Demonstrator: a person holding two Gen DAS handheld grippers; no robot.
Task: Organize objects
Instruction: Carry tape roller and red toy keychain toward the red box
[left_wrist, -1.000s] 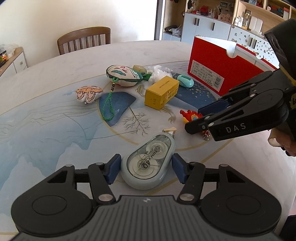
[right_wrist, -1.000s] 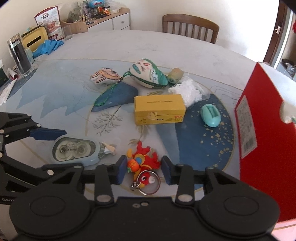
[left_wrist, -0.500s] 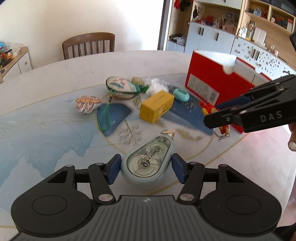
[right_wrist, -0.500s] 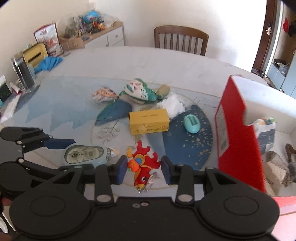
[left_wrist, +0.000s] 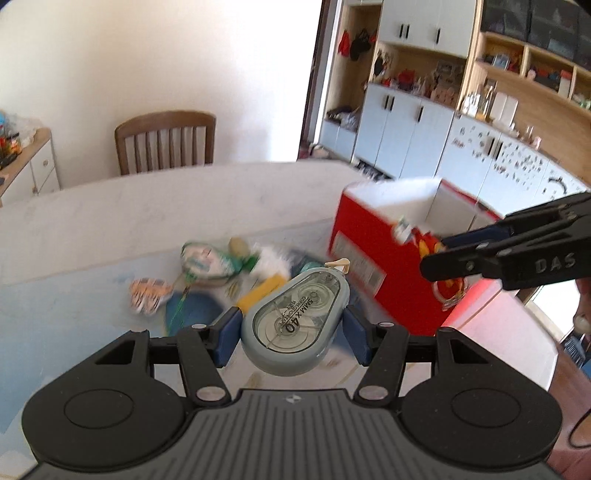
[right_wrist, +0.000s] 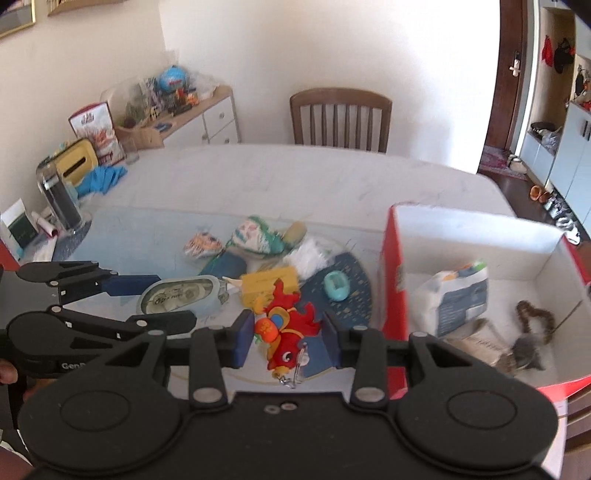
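A red-and-orange plush fish keychain (right_wrist: 286, 332) is gripped in the right gripper (right_wrist: 284, 338) fingers, and a pale grey teardrop-shaped correction-tape dispenser (left_wrist: 295, 319) is clamped in the left gripper (left_wrist: 291, 332), both clear of the table (right_wrist: 258, 173). The open red cardboard box (right_wrist: 391, 266) is seen just to the right, nearer the right gripper.

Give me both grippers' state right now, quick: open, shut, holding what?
Left gripper: shut on the correction tape dispenser, lifted off the table.
Right gripper: shut on the red fish keychain toy, also lifted.
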